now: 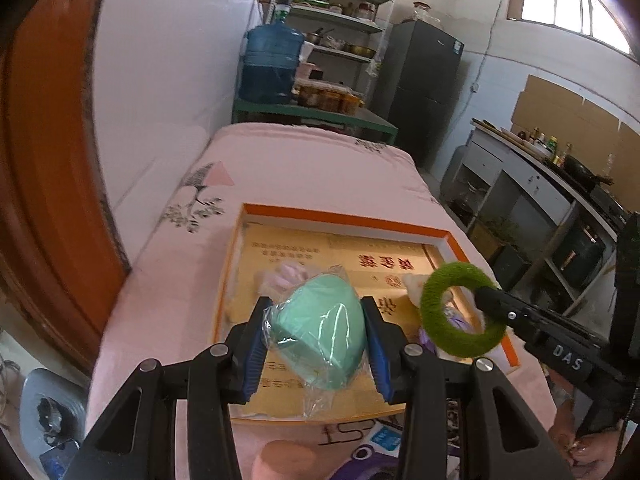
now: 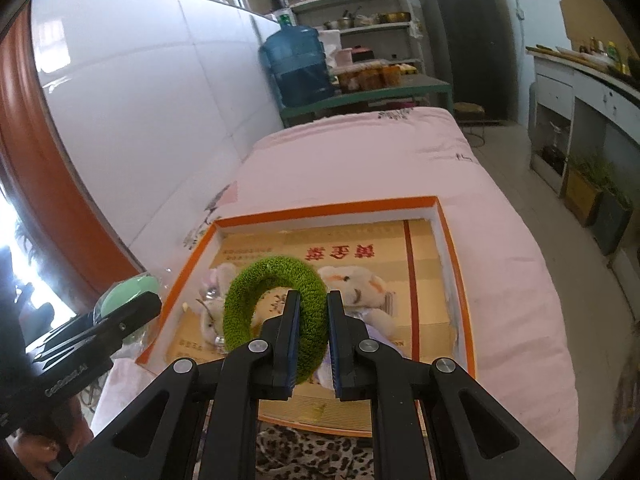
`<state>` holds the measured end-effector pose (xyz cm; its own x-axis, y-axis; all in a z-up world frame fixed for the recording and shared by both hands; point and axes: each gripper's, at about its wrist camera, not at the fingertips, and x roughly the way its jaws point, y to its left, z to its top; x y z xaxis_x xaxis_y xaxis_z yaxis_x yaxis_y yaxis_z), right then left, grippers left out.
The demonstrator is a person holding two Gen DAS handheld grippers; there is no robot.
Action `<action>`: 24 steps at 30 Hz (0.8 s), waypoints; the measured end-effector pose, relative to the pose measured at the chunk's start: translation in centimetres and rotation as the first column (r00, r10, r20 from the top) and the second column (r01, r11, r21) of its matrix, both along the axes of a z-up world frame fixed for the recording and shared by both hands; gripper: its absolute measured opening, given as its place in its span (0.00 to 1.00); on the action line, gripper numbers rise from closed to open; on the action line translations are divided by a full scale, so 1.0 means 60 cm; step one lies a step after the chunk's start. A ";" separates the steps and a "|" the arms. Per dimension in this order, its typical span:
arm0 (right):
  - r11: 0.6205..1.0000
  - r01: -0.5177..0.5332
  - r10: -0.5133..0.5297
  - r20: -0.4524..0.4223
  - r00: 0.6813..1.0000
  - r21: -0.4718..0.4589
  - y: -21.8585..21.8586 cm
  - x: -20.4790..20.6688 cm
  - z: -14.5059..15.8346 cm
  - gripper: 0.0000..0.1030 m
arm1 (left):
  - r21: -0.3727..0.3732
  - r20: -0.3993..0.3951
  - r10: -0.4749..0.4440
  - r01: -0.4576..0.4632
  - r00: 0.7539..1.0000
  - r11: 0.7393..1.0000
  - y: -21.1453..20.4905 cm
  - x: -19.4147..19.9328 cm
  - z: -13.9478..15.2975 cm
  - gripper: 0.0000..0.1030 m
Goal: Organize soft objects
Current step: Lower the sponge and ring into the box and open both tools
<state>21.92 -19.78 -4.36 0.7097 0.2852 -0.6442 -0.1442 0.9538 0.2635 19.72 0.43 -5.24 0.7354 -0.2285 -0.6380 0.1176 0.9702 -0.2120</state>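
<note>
Blue-padded left fingers (image 1: 256,344) clamp a mint-green sponge wrapped in clear plastic (image 1: 320,332), held above the near part of an orange-rimmed box (image 1: 344,216). Right fingers (image 2: 290,340) are pinched narrow on a fuzzy green ring (image 2: 276,300), also over the box. Beneath them, inside the box, lie pale plush toys (image 2: 360,284). That box rests on a pink-covered table (image 2: 500,240).

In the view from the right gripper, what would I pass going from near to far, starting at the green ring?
Green ring clamped in the right gripper → white plush rabbit in the orange box → pink cloth → blue water jug.
</note>
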 end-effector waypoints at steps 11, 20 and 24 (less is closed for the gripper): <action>1.000 0.010 -0.010 -0.025 1.000 -0.012 -0.008 0.012 -0.025 0.13 | 0.052 0.001 -0.017 0.017 1.000 0.999 -0.029 0.016 -0.022 0.43; 0.998 0.067 -0.067 -0.026 0.997 -0.019 -0.020 0.025 -0.032 0.13 | 0.048 0.011 -0.051 0.050 0.999 0.998 -0.064 0.034 -0.007 0.43; 0.998 0.064 -0.064 -0.051 0.997 -0.007 -0.025 0.033 -0.043 0.13 | 0.055 -0.028 -0.083 0.085 0.996 0.995 -0.085 0.050 -0.017 0.43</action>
